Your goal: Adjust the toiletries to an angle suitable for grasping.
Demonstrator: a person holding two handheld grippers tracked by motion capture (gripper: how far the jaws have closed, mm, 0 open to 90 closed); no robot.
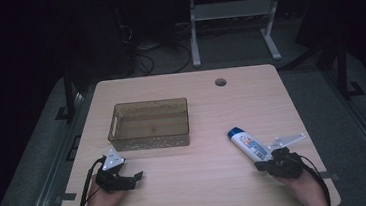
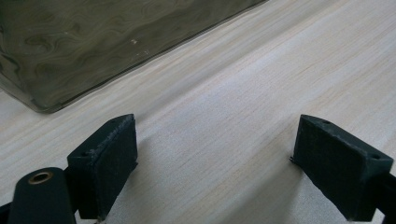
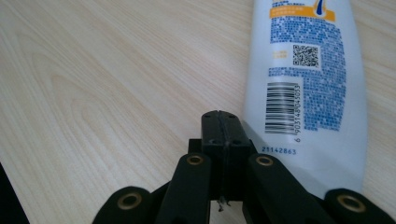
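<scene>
The right gripper (image 3: 222,122), jaws closed on nothing, rests just beside the tube (image 3: 308,79) lying flat on the table (image 1: 203,181), while the left gripper (image 2: 215,154), jaws apart, waits near the bin (image 1: 149,125), presumably the tube's destination.

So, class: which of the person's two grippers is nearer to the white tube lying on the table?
Right. The right gripper, jaws shut, sits beside the white tube at its near end. The left gripper, jaws open, rests across the table, just in front of the brown bin.

Bin (image 1: 149,124) at table (image 1: 199,192) centre-left, tube (image 1: 247,145) right of it, left gripper (image 1: 138,176) before bin.
</scene>
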